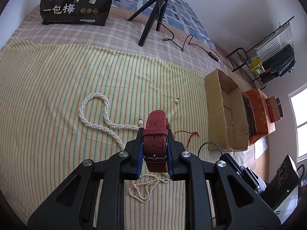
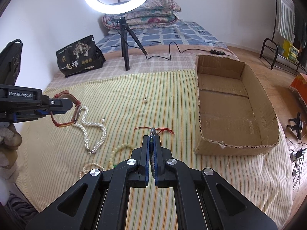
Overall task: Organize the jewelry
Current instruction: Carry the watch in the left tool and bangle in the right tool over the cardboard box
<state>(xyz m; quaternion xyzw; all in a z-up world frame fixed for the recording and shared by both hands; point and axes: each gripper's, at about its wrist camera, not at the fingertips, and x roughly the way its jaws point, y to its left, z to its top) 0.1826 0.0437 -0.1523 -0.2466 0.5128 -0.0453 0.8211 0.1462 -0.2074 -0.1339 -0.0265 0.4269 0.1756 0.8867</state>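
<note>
Left gripper (image 1: 155, 134) pinches a red woven-strap watch (image 1: 155, 132) across the strap, buckle toward the camera, lifted clear of the striped sheet (image 1: 57, 88) on the bed. In the right wrist view the same watch (image 2: 66, 111) hangs at 9 o'clock, above the braided pearl necklace (image 2: 92, 128).

Right gripper (image 2: 152, 140) is pressed together on a thin dark disc-like piece (image 2: 152, 132) with a red cord (image 2: 153, 128) trailing from it at the tips; can't tell exactly what the piece is.

On the sheet: braided pearl necklace (image 1: 99, 115) at 9 o'clock of the left gripper, a thin pearl strand (image 1: 145, 187) under its fingers, two single pearl earrings (image 1: 177, 100) apart at 12–1 o'clock. Pale bead bracelet (image 2: 119, 151) at 8 o'clock of the right gripper.

Open cardboard box (image 2: 230, 103) sits at 2 o'clock of the right gripper, on the bed edge. Ring light tripod (image 2: 124, 44) and black snack bag (image 2: 78, 57) at 11–12 o'clock, further back.
</note>
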